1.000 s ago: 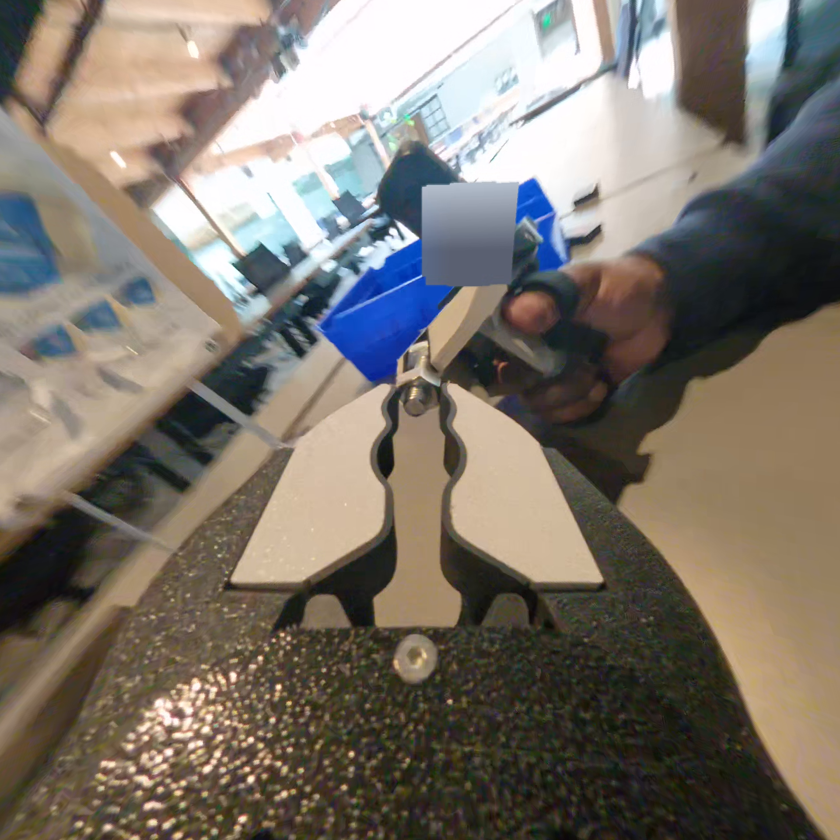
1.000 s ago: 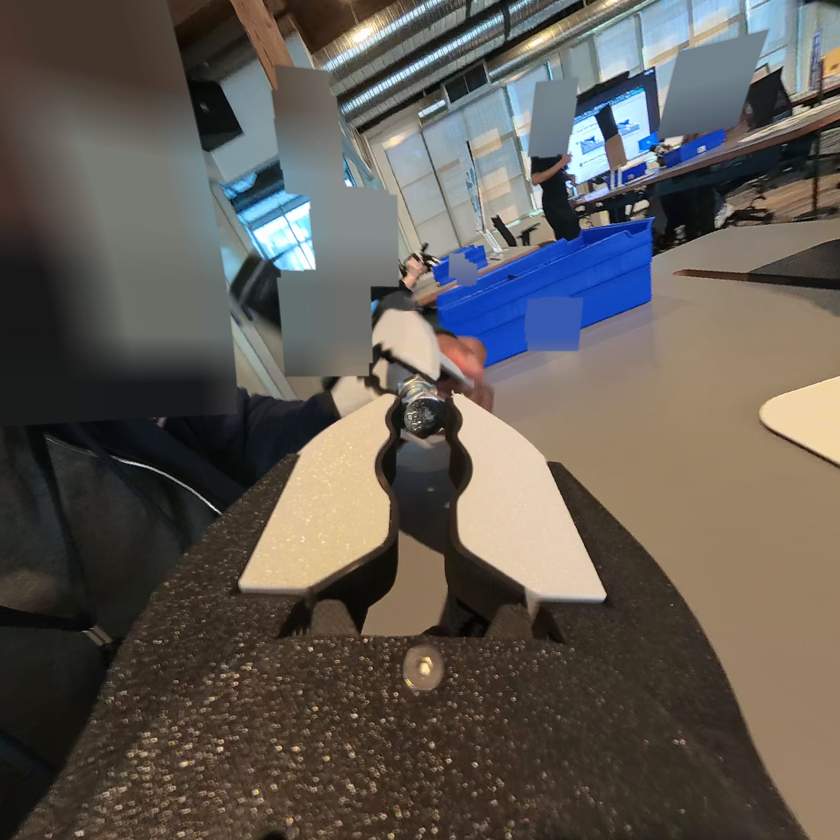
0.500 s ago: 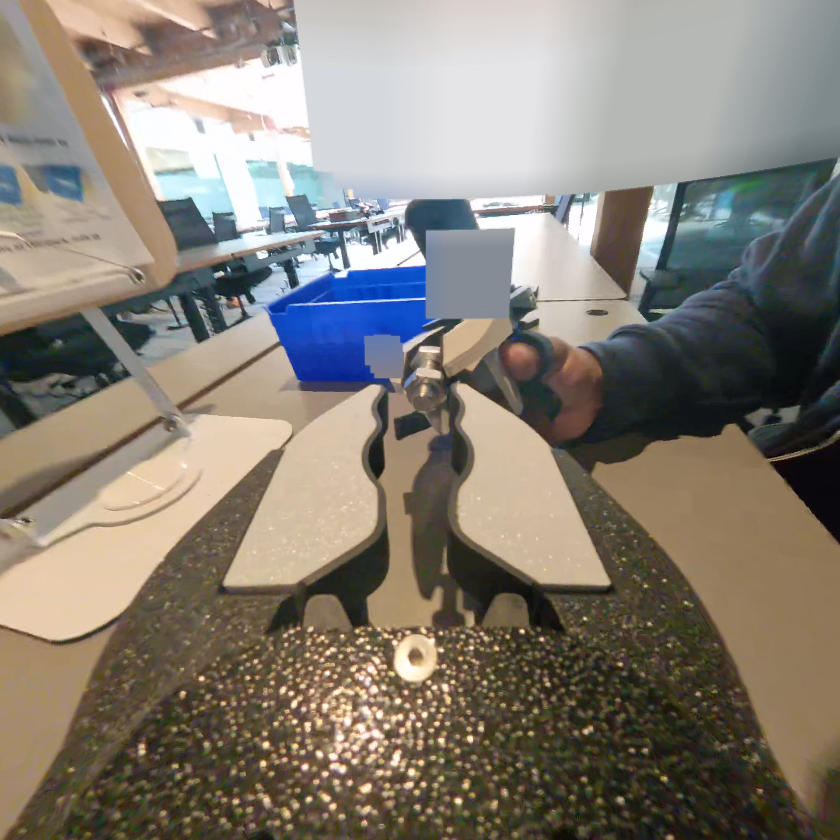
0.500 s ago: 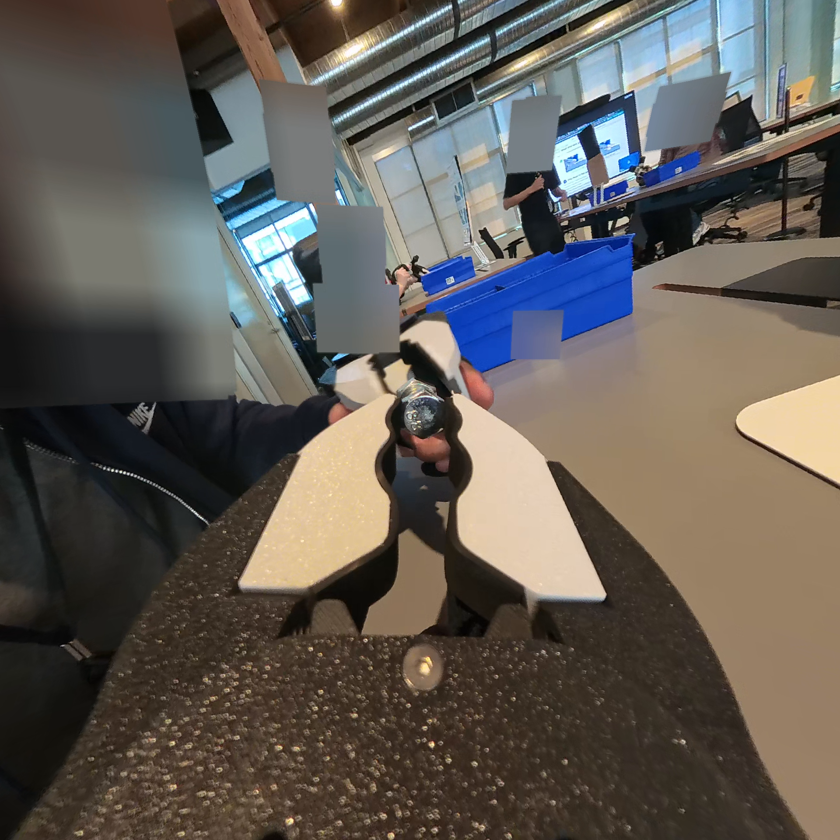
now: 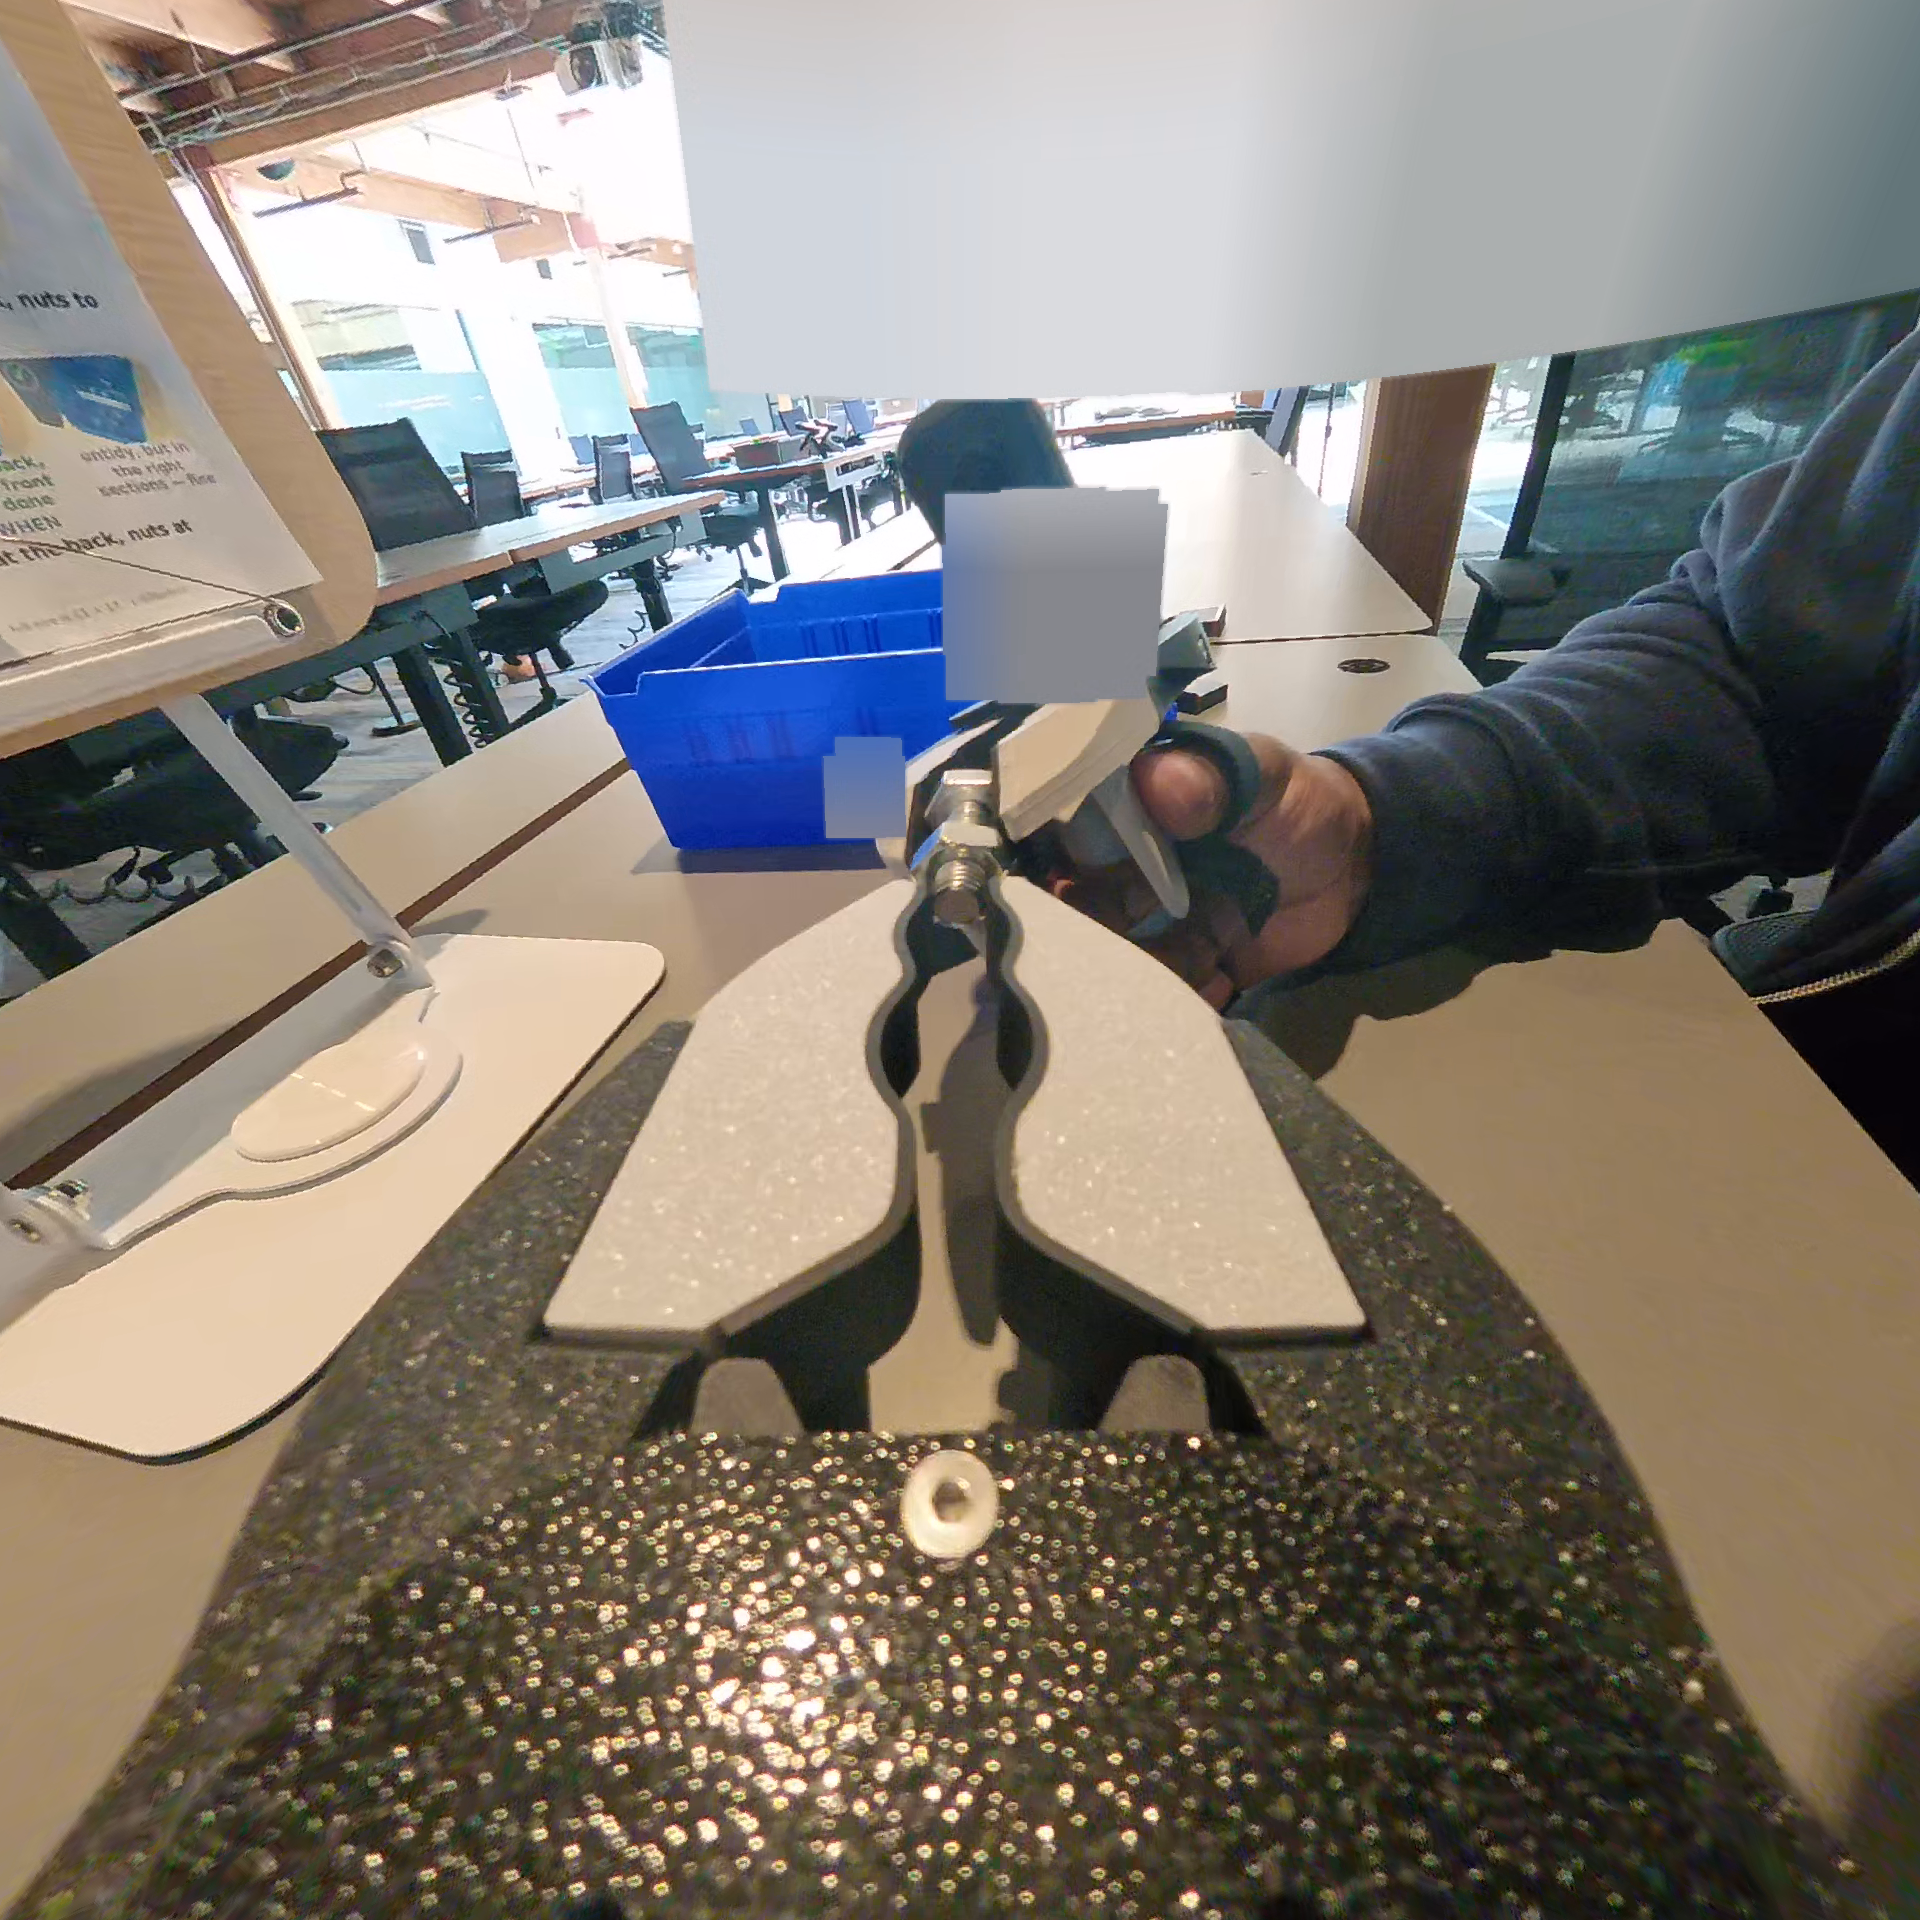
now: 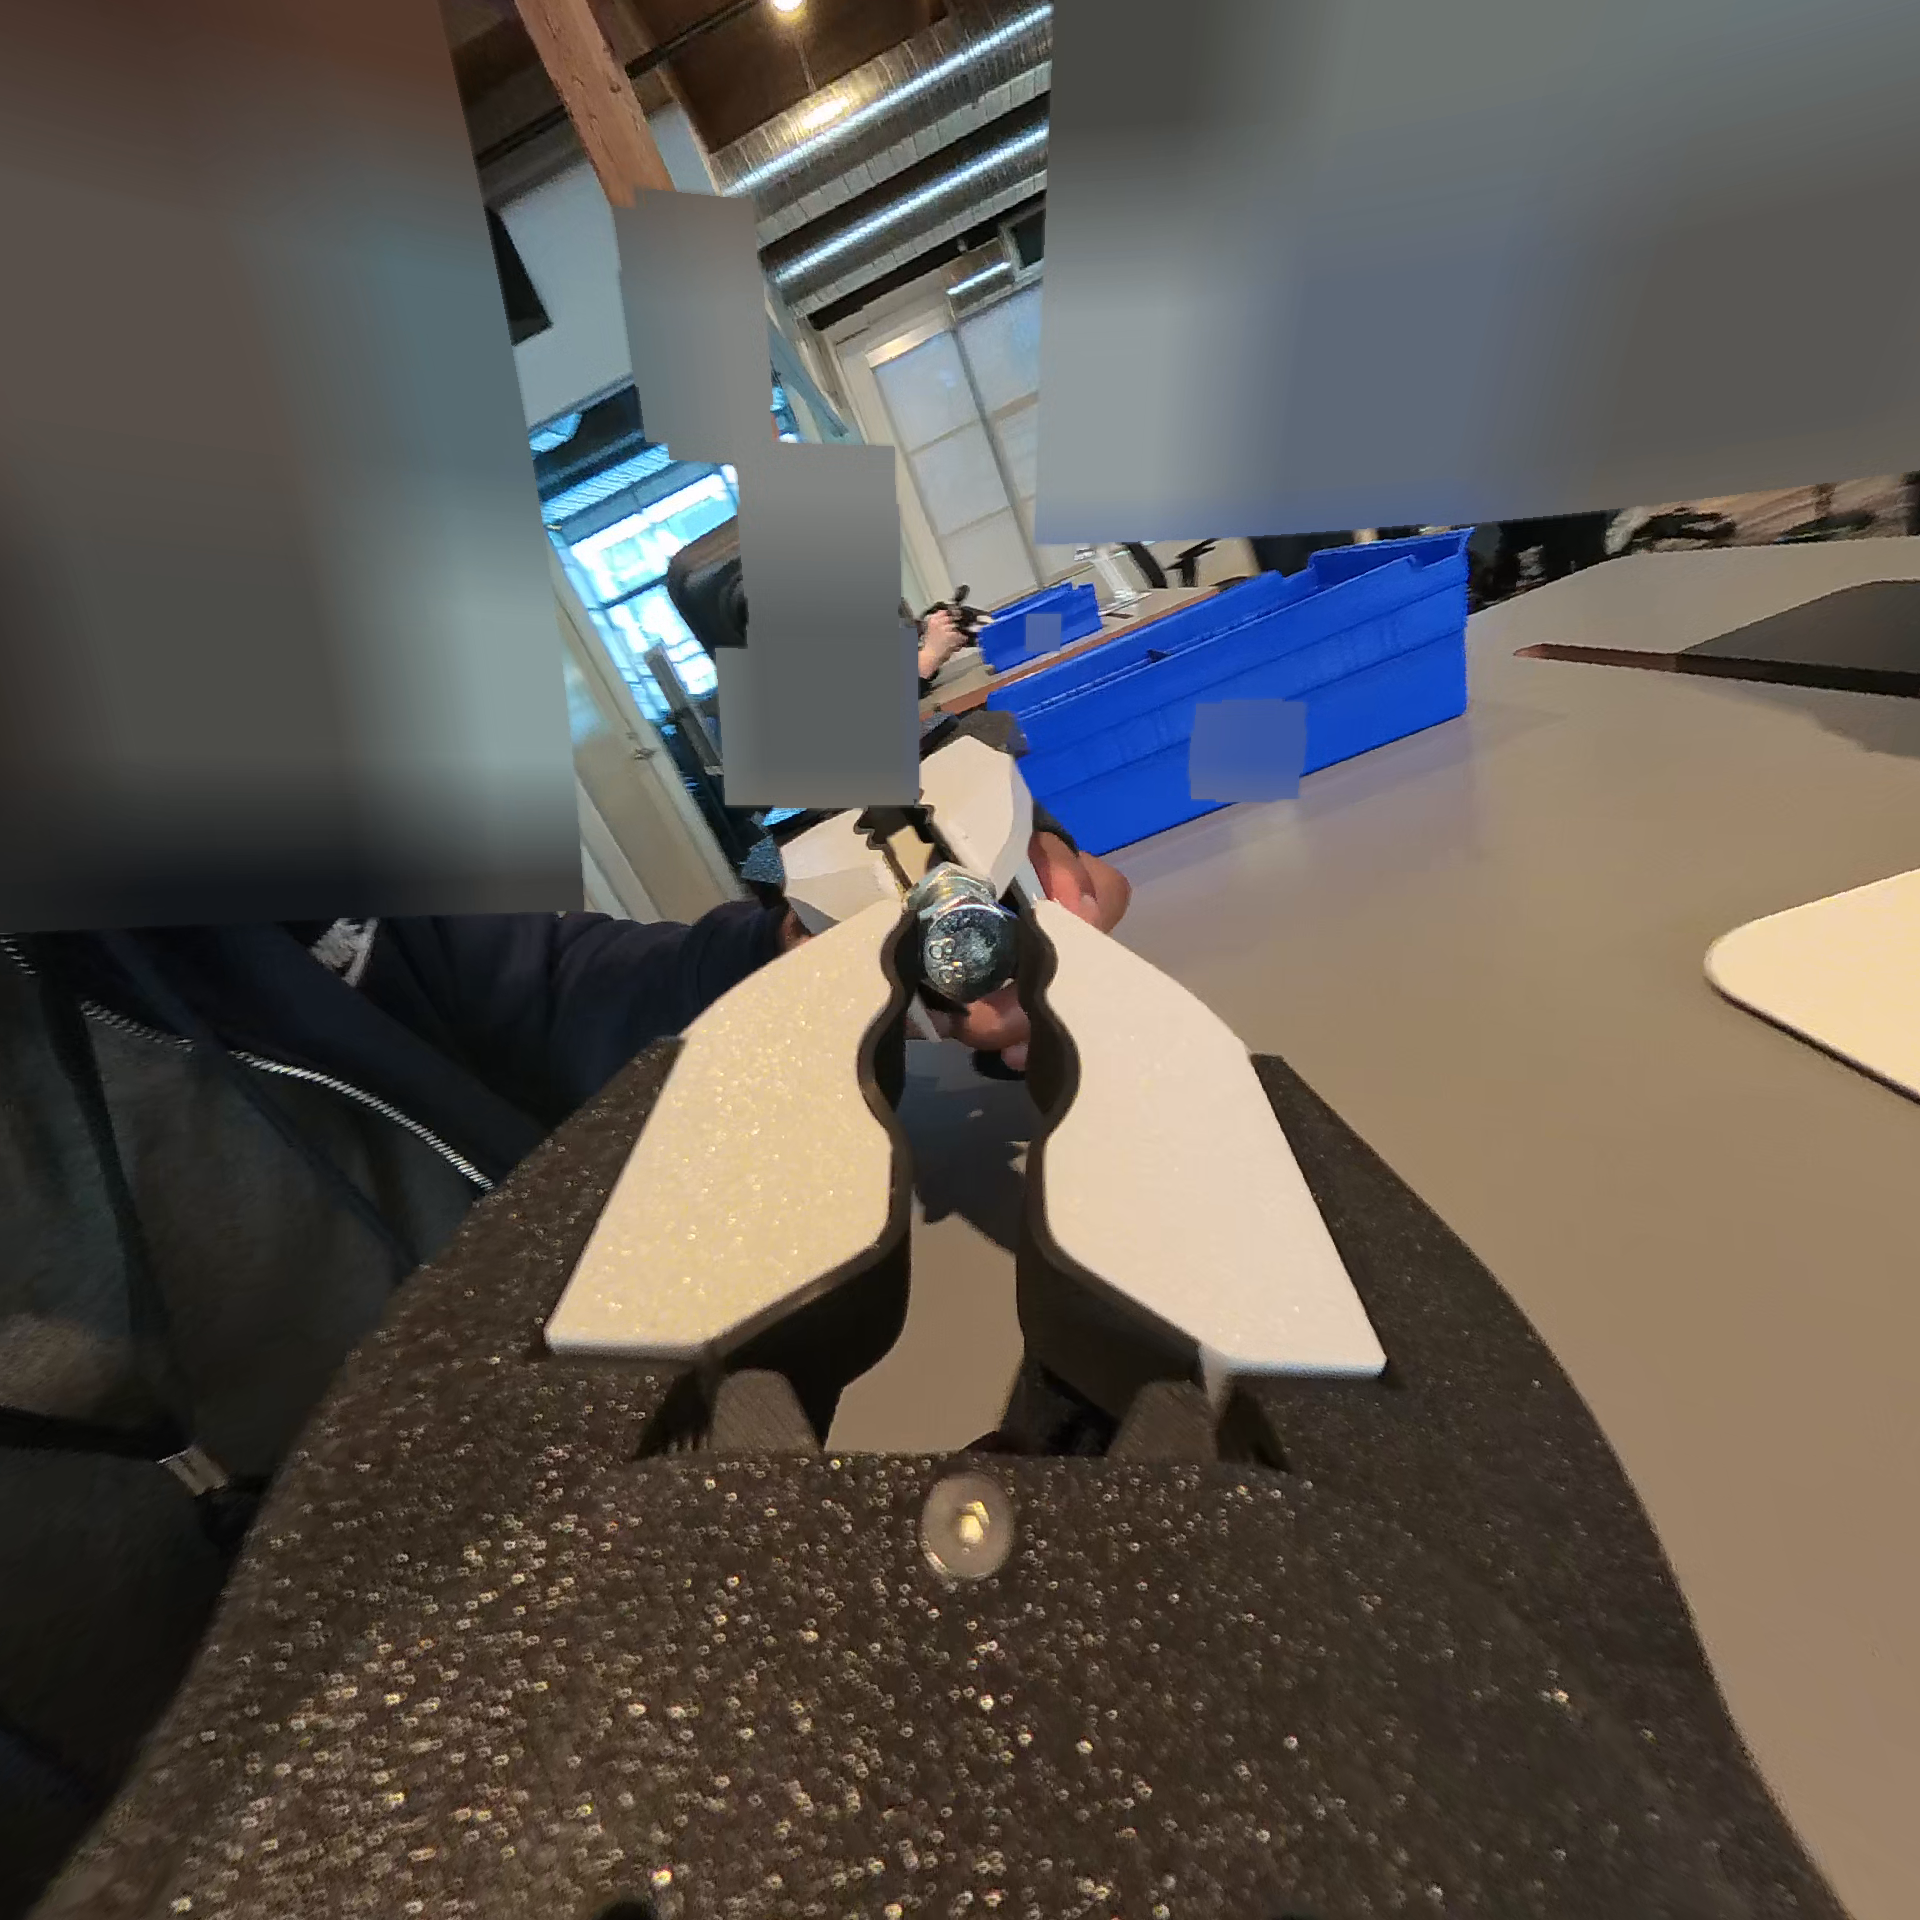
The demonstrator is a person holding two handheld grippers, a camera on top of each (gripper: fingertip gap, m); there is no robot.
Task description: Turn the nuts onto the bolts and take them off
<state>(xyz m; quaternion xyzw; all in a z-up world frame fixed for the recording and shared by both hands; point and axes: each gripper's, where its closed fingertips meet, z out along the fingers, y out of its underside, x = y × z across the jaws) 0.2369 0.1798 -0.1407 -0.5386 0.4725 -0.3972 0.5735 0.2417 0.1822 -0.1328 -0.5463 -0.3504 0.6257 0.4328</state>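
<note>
A short steel bolt with a nut on it is held in the air between my two grippers. In the left wrist view my left gripper (image 5: pixel 956 888) is shut on the nut (image 5: pixel 964 828). The bolt's threaded end (image 5: pixel 956 906) sticks out towards the camera between the tips. Beyond it my right gripper (image 5: pixel 971 784), held in a person's hand (image 5: pixel 1278 862), grips the far end. In the right wrist view my right gripper (image 6: pixel 966 945) is shut on the bolt's hex head (image 6: pixel 968 951). The nut (image 6: pixel 940 891) and the left gripper's white fingers (image 6: pixel 982 810) lie just behind it.
A blue plastic bin (image 5: pixel 769 727) stands on the grey table (image 5: pixel 1558 1143) beyond the grippers; it also shows in the right wrist view (image 6: pixel 1351 665). A white stand base (image 5: pixel 312 1143) with a paper holder is at the left. A black mat (image 6: pixel 1818 644) lies far right. My two grippers' fingertips are within a few centimetres of each other.
The left gripper has rolled from a strong tilt to level while staying on the nut. The right gripper kept hold of the bolt head and tipped slightly.
</note>
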